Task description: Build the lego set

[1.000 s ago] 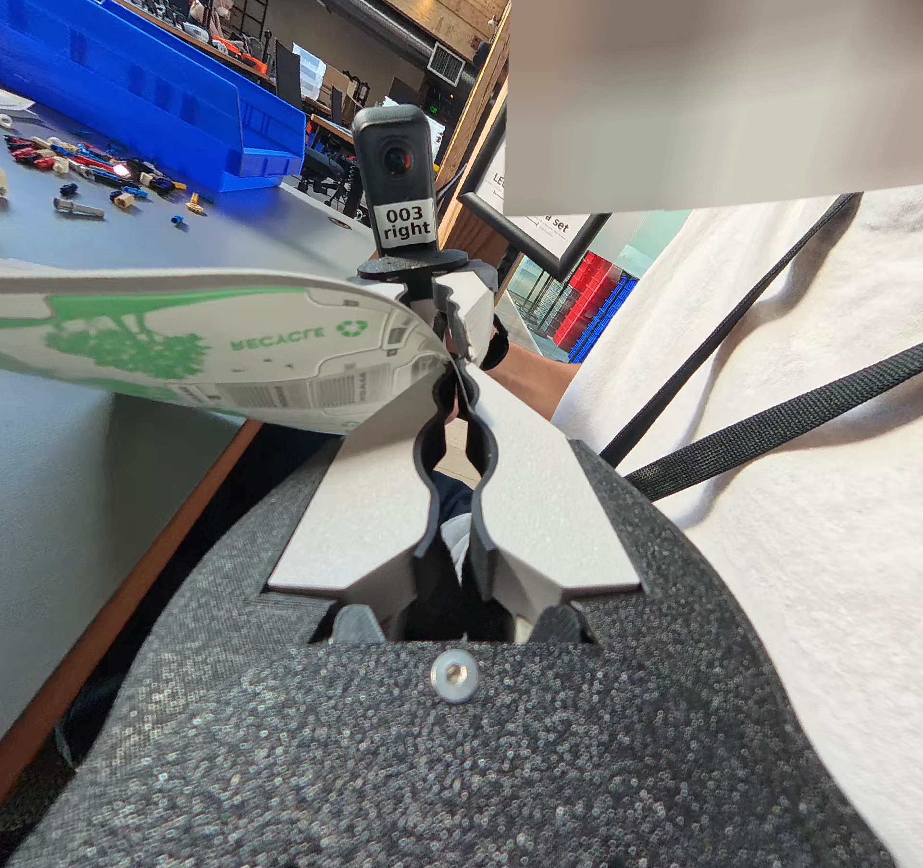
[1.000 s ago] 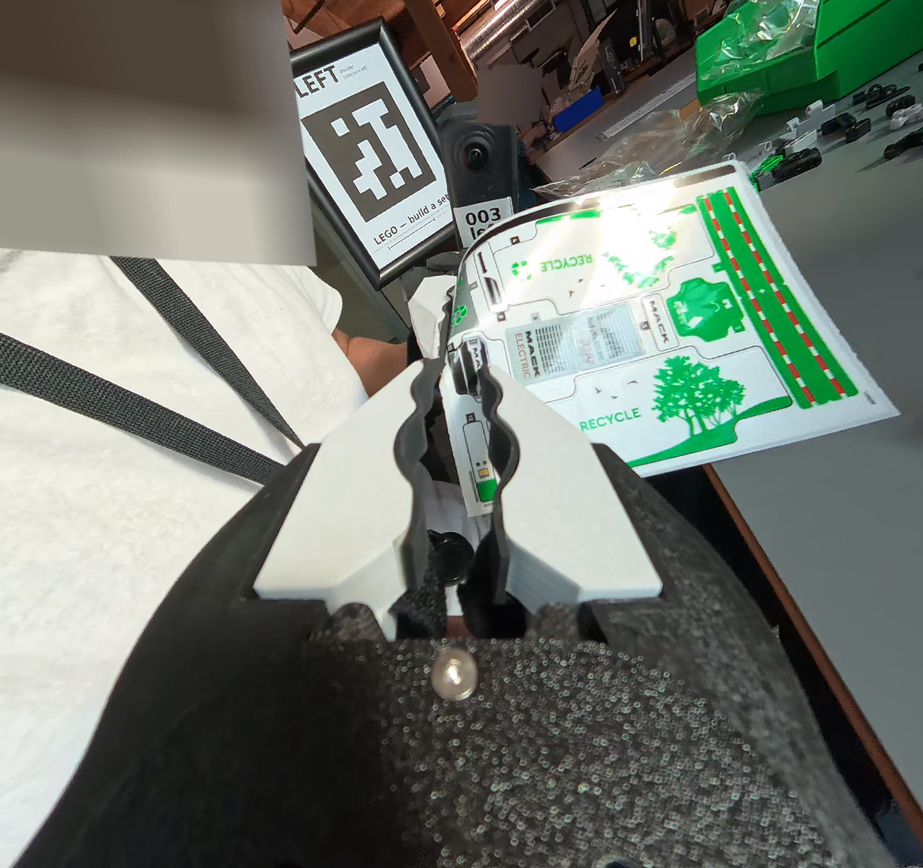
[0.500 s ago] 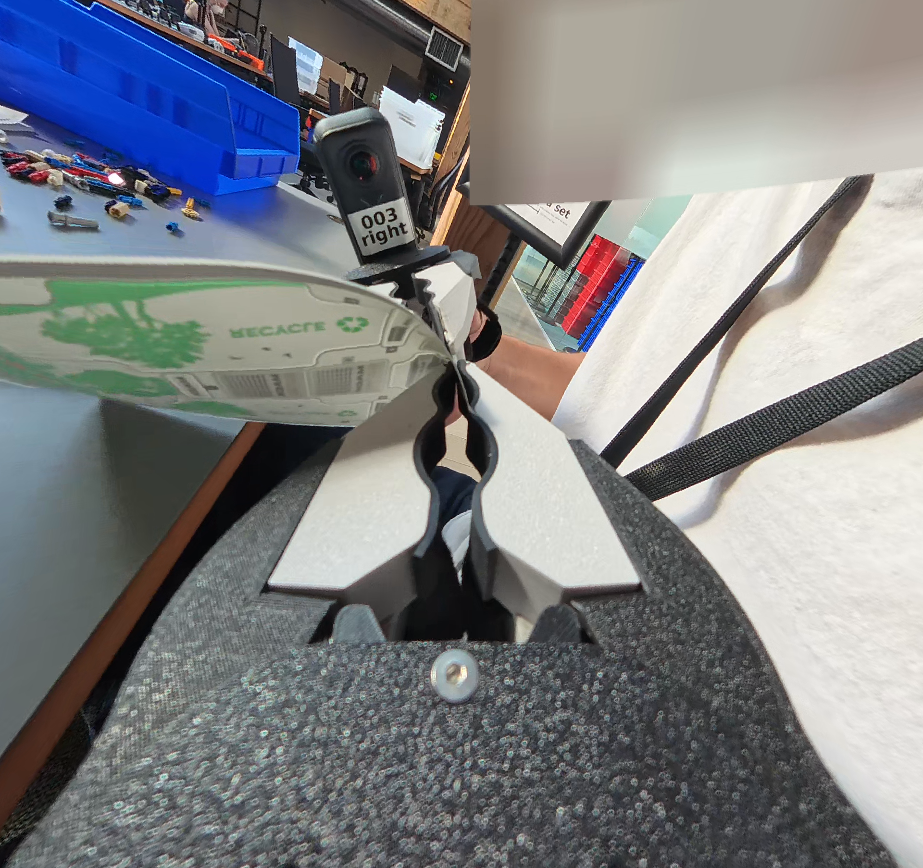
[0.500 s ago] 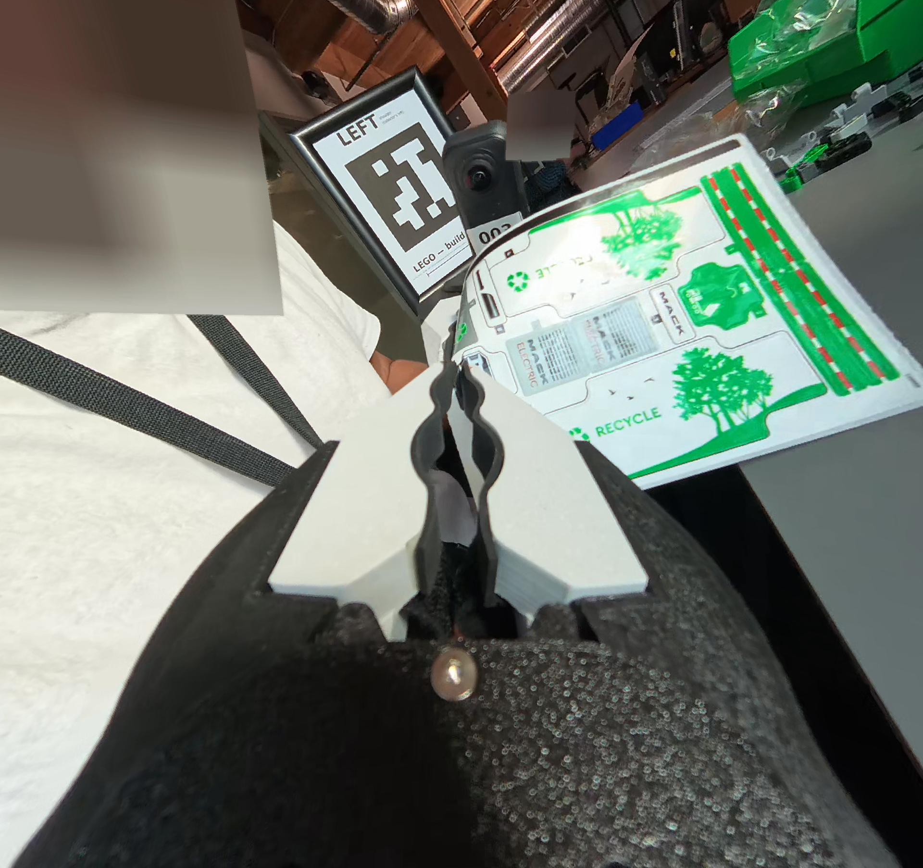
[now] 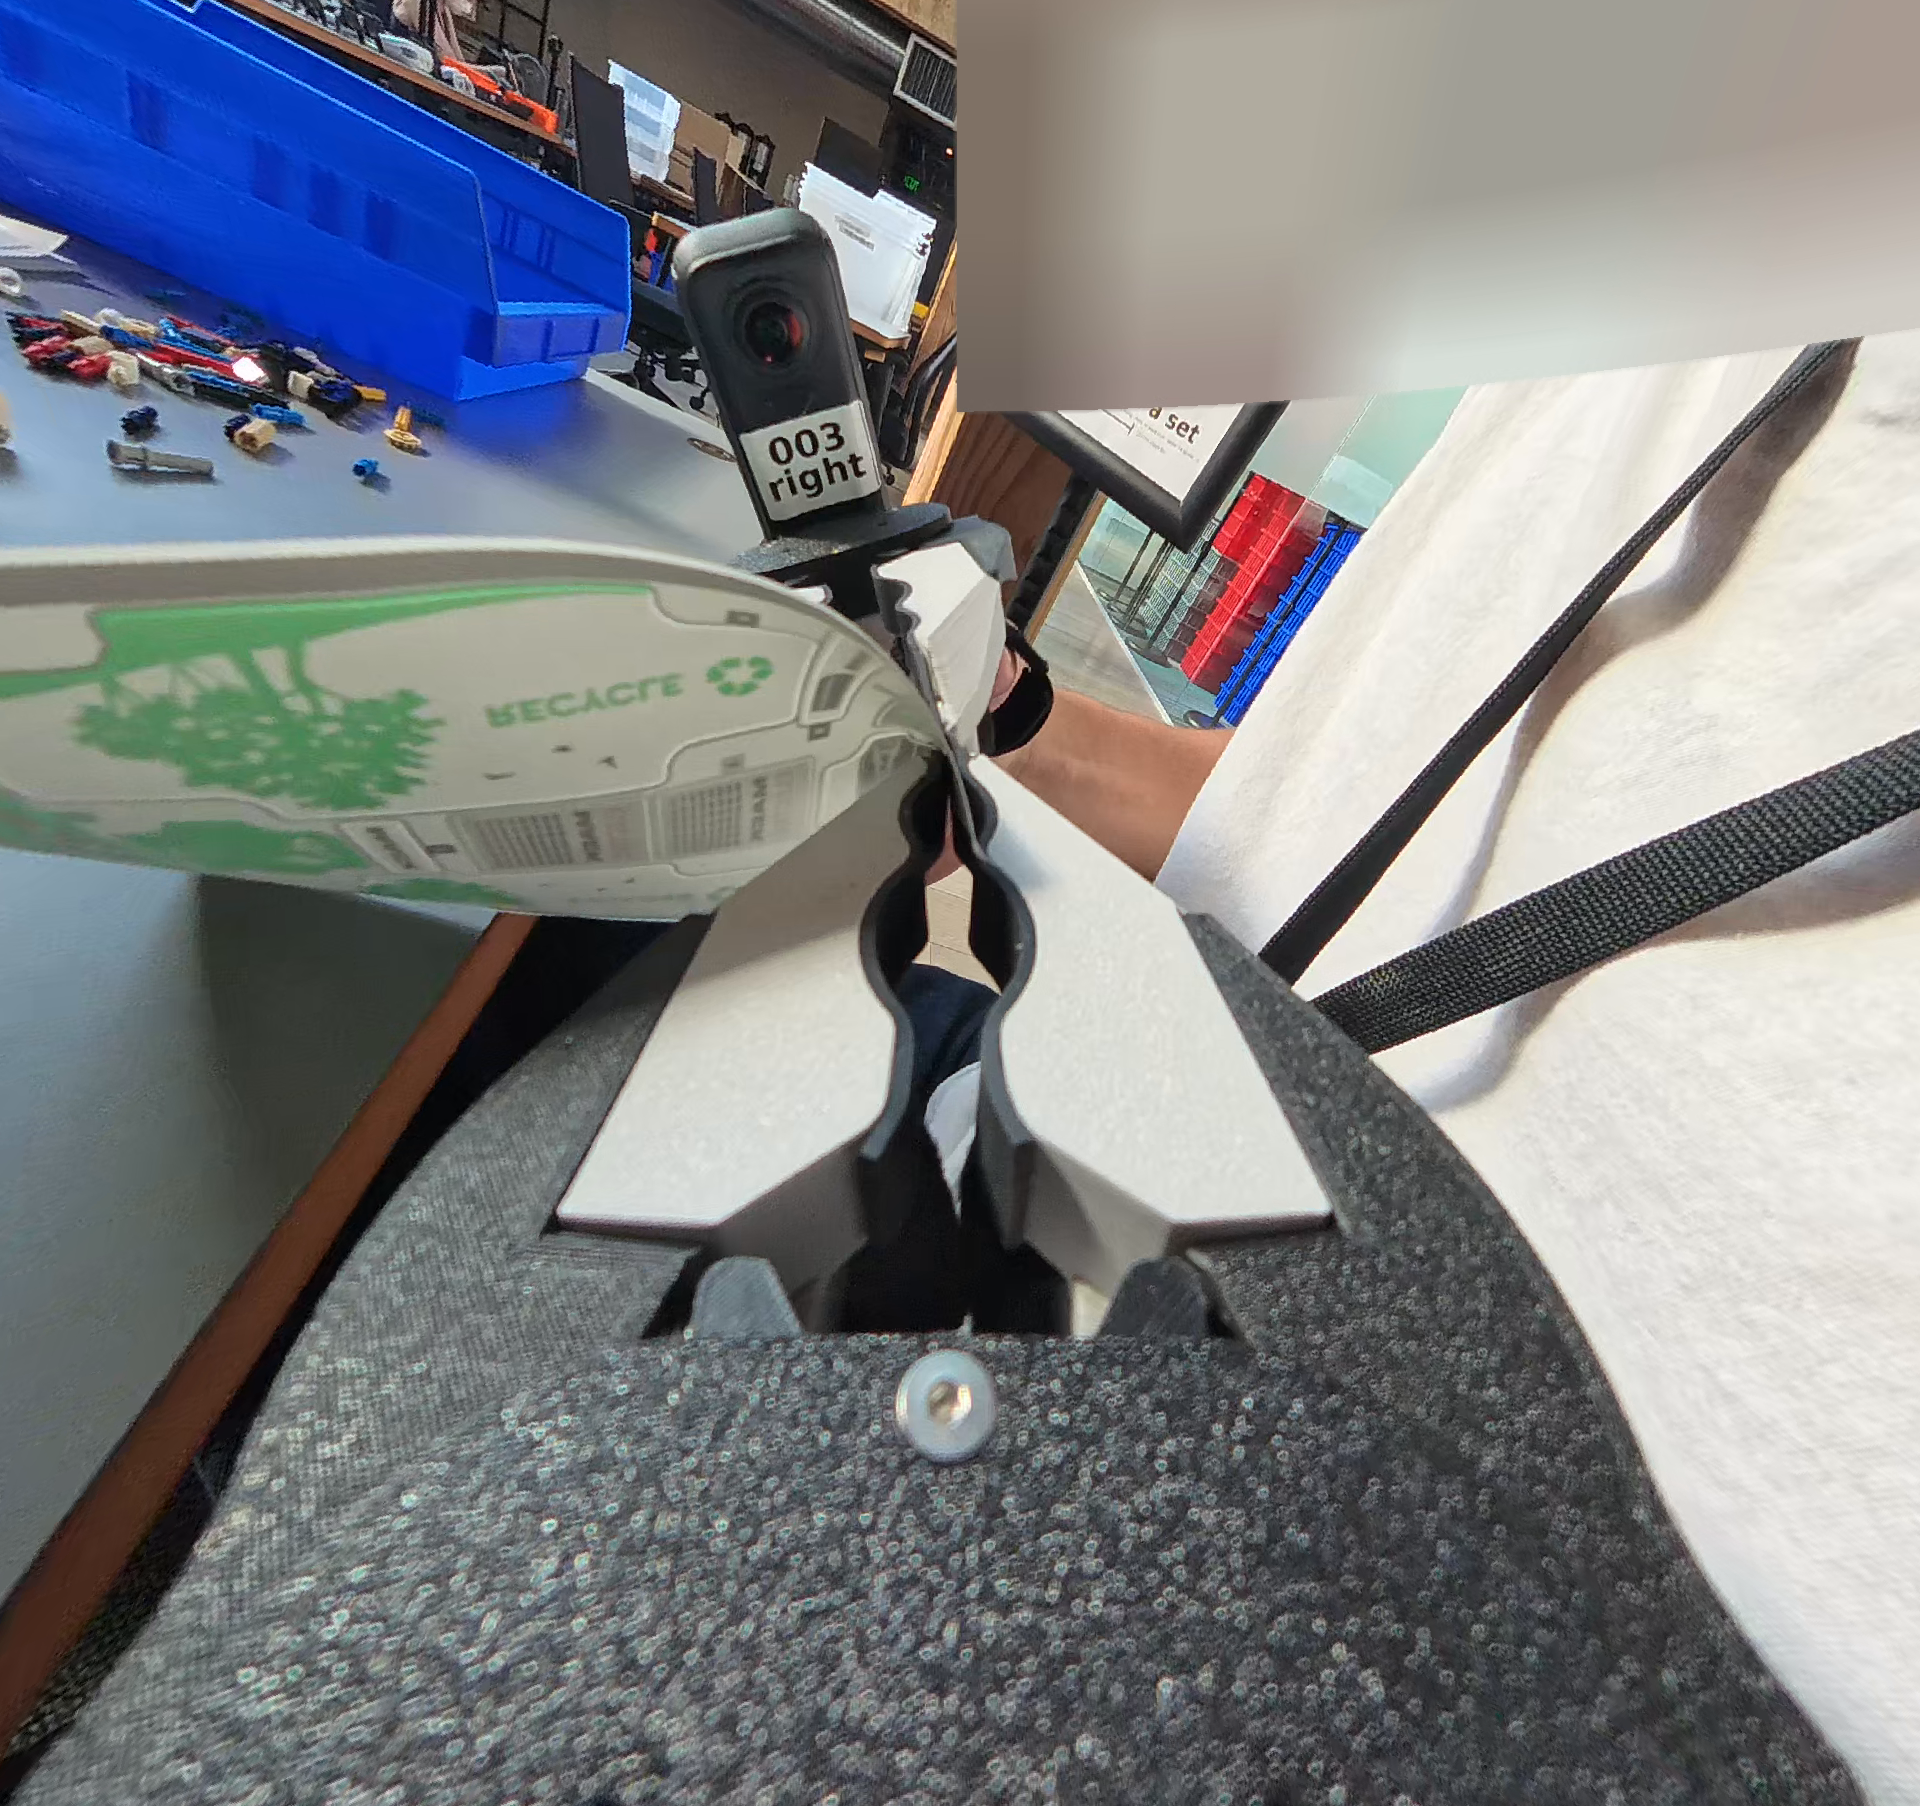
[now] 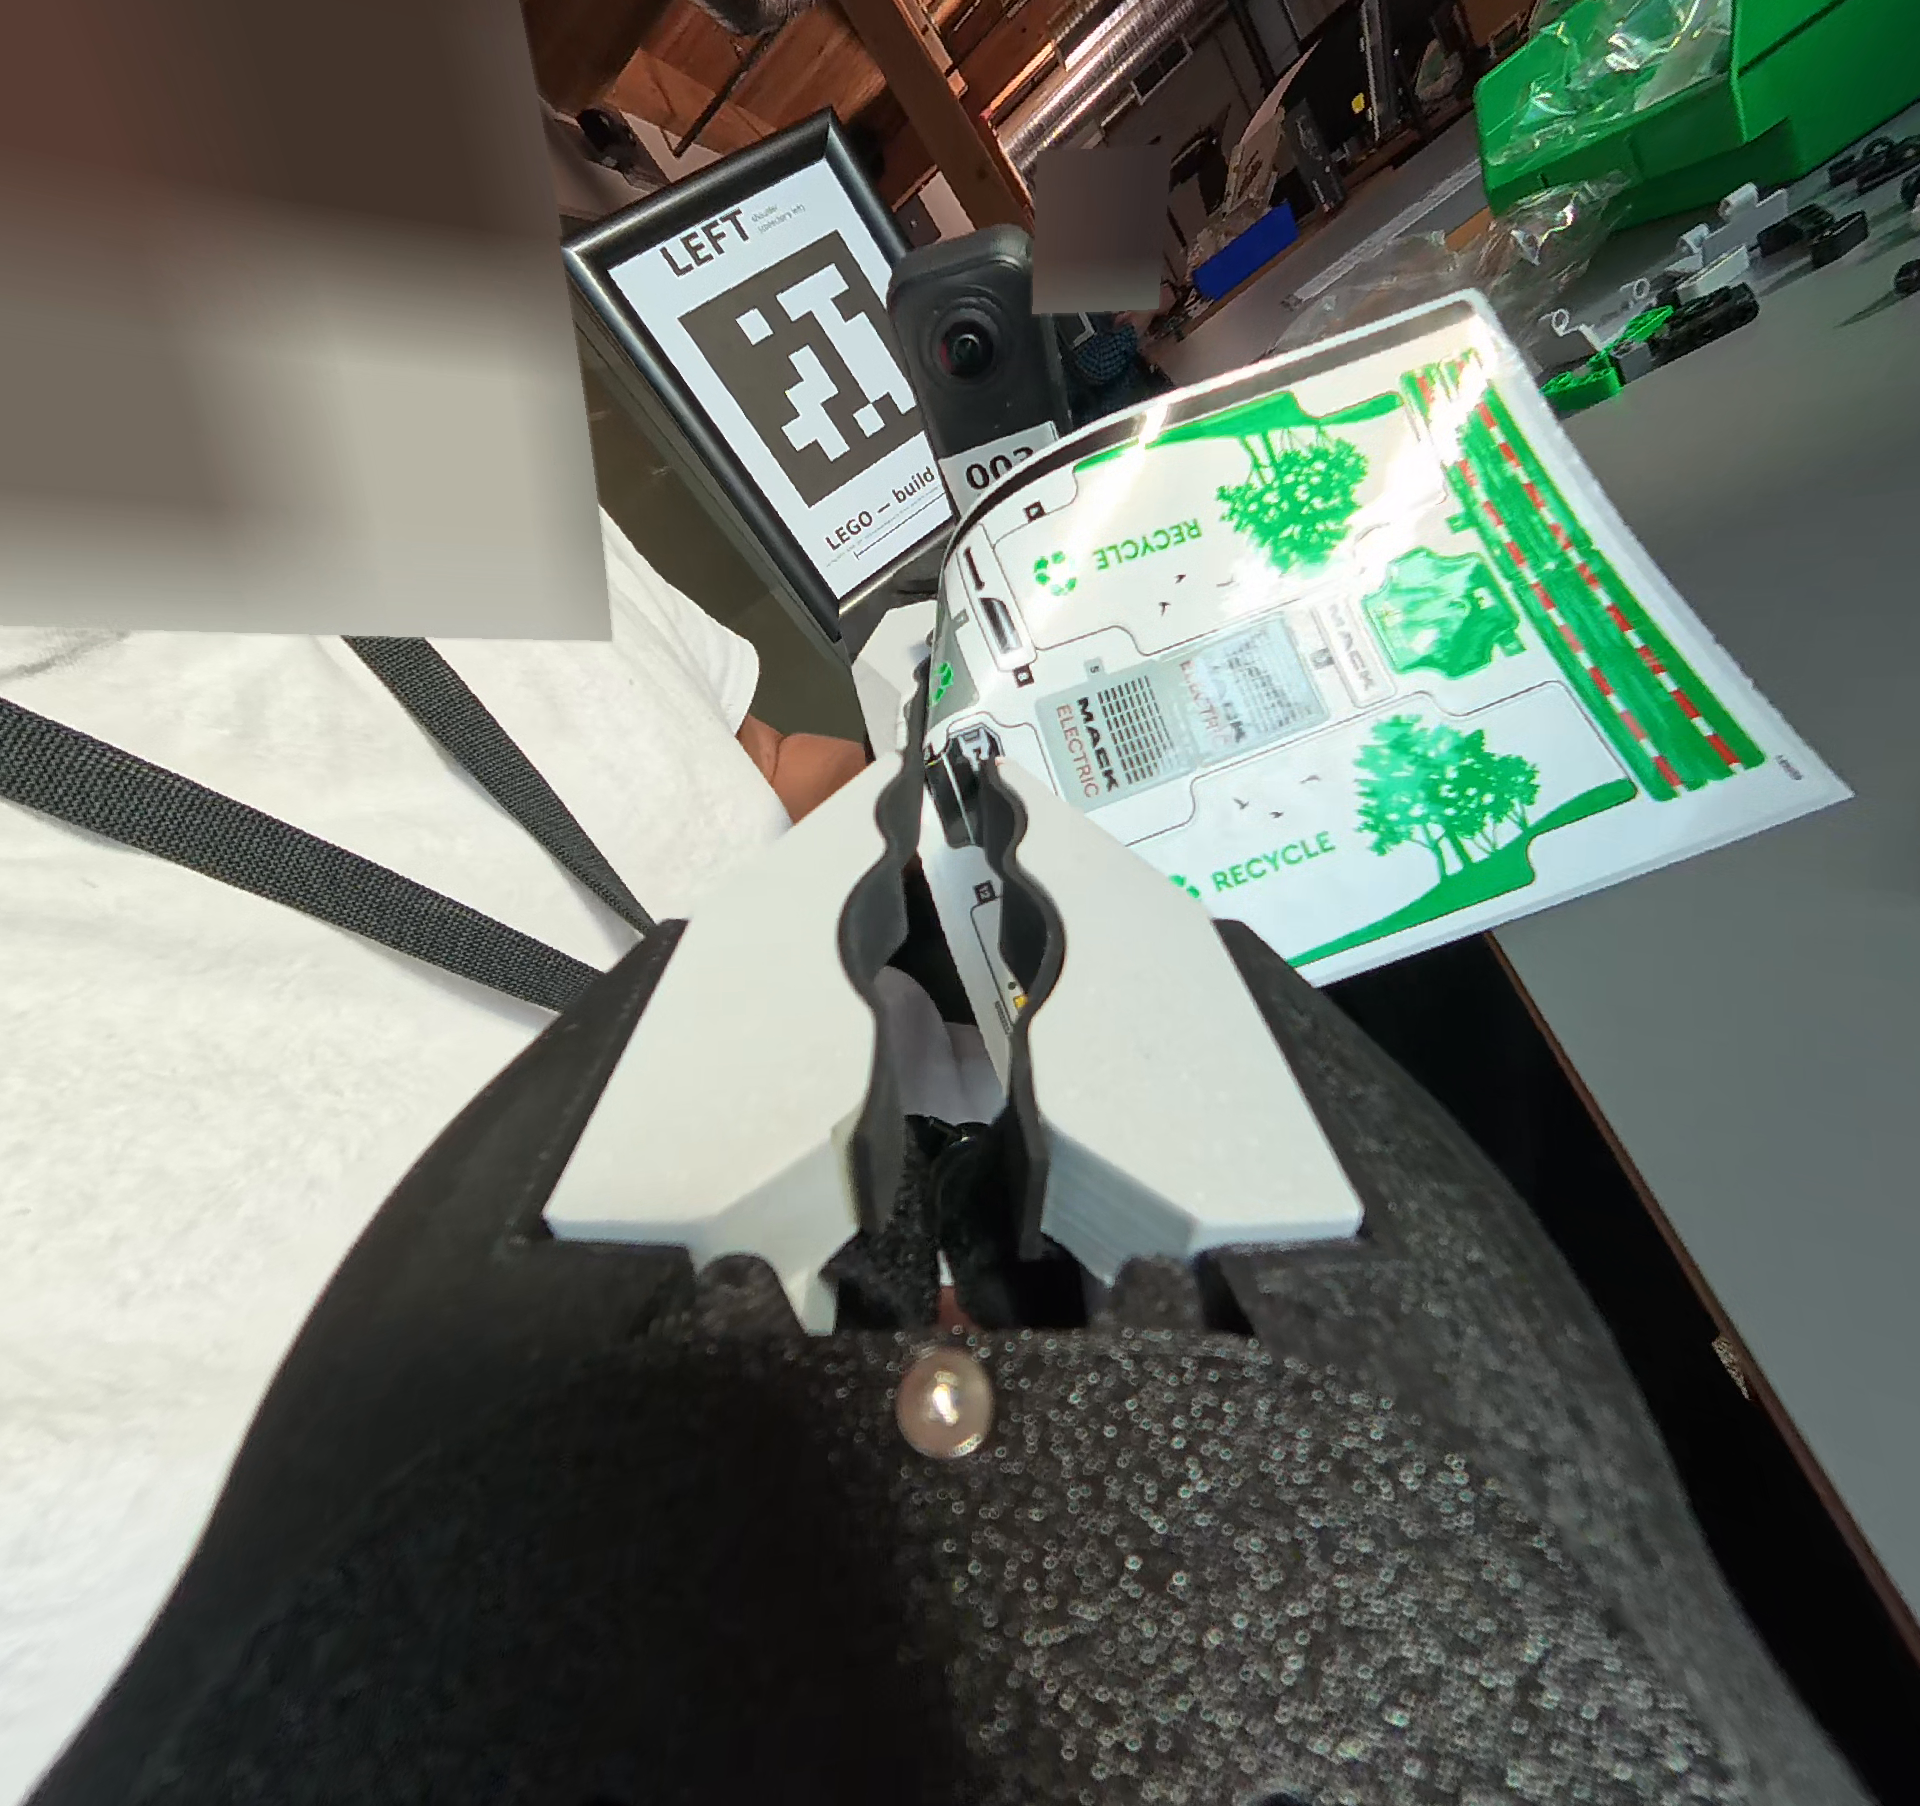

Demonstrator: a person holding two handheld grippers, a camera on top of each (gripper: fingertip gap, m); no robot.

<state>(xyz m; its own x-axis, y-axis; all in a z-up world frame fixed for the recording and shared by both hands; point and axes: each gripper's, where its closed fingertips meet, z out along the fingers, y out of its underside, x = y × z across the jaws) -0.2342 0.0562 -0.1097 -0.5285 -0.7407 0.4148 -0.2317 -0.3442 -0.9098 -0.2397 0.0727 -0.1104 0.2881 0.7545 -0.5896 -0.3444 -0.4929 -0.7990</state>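
Observation:
A white sticker sheet point(image 5: 416, 717) with green tree prints hangs in the air over the grey table's point(image 5: 156, 1081) near edge, curled at one end. My left gripper point(image 5: 945, 769) is shut on that curled end. My right gripper point(image 6: 961, 769) faces it from the opposite side. Its pads stand slightly apart, with the sheet's point(image 6: 1351, 717) edge and a dark sticker between them, not pressed from both sides. In the left wrist view the right gripper point(image 5: 935, 634) lies against the sheet just beyond my left fingertips. The left gripper's fingers are hidden behind the sheet in the right wrist view.
A blue bin point(image 5: 260, 167) and several small loose parts point(image 5: 208, 385) lie on the table. A green bin point(image 6: 1714, 42) with plastic bags and more parts lies at the far right. A framed sign point(image 6: 769, 385) stands behind. A person in a white shirt point(image 5: 1558, 925) is close by. Both grippers' tips are close together, under 4 cm apart.
The right jaws stood open around the sheet's edge, closed at that edge half a second ago, and have parted a little again. The sheet has tilted and curled more. The left grip is unchanged.

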